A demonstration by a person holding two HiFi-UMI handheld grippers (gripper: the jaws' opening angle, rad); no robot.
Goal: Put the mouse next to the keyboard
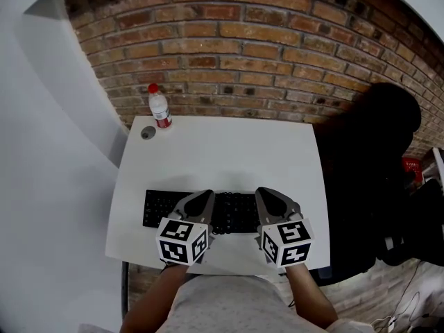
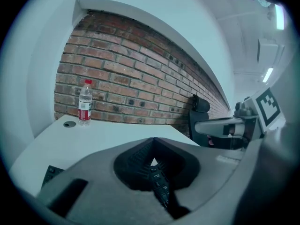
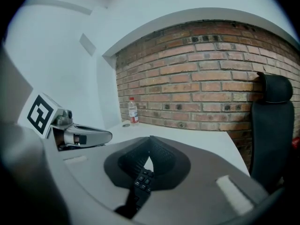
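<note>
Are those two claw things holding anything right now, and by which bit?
Nothing is held. The left gripper and the right gripper both have their jaws closed together with nothing between them, over the keyboard.

A water bottle (image 1: 159, 107) stands on the white table (image 1: 229, 151) near the brick wall (image 1: 243, 47). A black chair (image 1: 374, 158) sits right.

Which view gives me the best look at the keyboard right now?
Head view: the keyboard shows most of its width on the table. Left and right gripper views catch only a few keys below their jaws.
</note>
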